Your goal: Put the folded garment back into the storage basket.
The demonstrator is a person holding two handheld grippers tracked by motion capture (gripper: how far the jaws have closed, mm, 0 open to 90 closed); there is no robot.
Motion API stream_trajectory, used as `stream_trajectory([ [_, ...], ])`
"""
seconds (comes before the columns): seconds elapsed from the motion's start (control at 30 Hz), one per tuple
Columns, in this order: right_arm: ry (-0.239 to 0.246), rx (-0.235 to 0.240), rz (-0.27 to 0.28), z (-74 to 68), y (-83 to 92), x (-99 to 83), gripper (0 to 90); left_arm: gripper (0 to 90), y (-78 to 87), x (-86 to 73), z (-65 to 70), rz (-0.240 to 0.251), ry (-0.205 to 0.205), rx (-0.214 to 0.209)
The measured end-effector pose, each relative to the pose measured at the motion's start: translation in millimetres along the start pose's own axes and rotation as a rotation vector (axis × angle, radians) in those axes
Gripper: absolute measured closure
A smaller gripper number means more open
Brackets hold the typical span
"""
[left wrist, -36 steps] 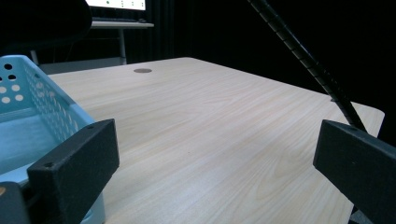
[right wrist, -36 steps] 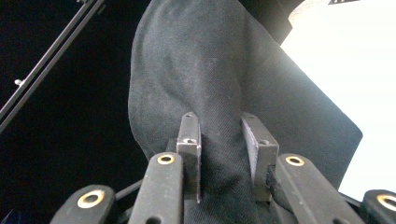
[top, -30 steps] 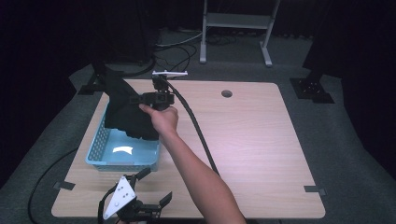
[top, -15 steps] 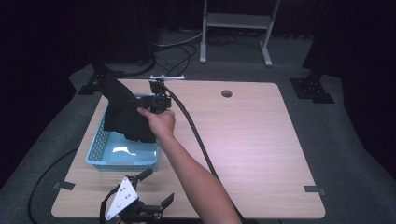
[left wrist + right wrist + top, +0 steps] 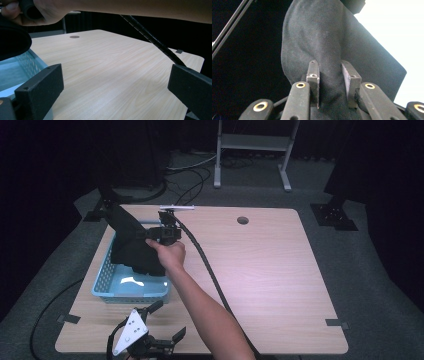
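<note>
Black cloth (image 5: 134,244) is pinched in your right gripper (image 5: 162,234), which you hold above the blue basket (image 5: 102,279) at the left side of the wooden table (image 5: 270,270). From above, the cloth hangs from the gripper in a dark, folded mass, its lower part draping down into the basket while its upper corner rises toward the far left rim. Along the right gripper's own jaws, you see them closed on a bunched fold of the cloth (image 5: 324,57), the fabric squeezed between the two pads and spreading out wide beyond them. Your right hand (image 5: 169,254) wraps the handle, and the forearm runs back toward the near edge, with the ribbed black cable (image 5: 207,270) trailing beside it across the tabletop. Your left gripper (image 5: 150,340) sits low at the near edge of the table, just in front of the basket, its jaws spread wide apart with nothing between them. From its camera, the two black jaws frame bare wood, with the corner of the basket (image 5: 22,67) at the left and your right hand (image 5: 37,12) overhead.
</note>
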State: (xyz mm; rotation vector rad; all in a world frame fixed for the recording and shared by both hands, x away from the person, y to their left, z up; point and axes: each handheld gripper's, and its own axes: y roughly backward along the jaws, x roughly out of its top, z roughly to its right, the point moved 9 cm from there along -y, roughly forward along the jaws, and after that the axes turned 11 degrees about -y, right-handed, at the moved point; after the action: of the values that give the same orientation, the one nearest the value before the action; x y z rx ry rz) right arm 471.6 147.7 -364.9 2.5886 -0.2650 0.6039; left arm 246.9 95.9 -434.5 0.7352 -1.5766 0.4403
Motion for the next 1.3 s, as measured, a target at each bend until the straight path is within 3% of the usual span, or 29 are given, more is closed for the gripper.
stream_trajectory([
  [1.03, -0.022, -0.036, 0.003, 21.0, -13.5, -7.2, 72.0, 0.0, 0.3, -2.1, -3.5, -0.007, 0.003, 0.004],
  [1.07, -0.018, -0.036, 0.005, 21.9, -14.2, -6.9, 70.9, 0.0, 0.3, -2.2, -3.5, -0.007, 0.003, 0.004],
  [1.1, -0.01, -0.053, 0.009, 24.2, -14.7, -6.6, 63.6, 0.0, 0.2, -2.2, -3.5, -0.008, 0.003, 0.004],
  [1.13, -0.004, -0.086, 0.023, 27.7, -14.8, -5.1, 50.0, 0.0, 0.3, -2.2, -3.5, -0.008, 0.002, 0.004],
  [1.3, 0.063, -0.159, 0.017, 33.0, -8.5, -2.2, 47.1, 0.0, 0.0, -2.5, -3.8, -0.007, 0.005, 0.003],
])
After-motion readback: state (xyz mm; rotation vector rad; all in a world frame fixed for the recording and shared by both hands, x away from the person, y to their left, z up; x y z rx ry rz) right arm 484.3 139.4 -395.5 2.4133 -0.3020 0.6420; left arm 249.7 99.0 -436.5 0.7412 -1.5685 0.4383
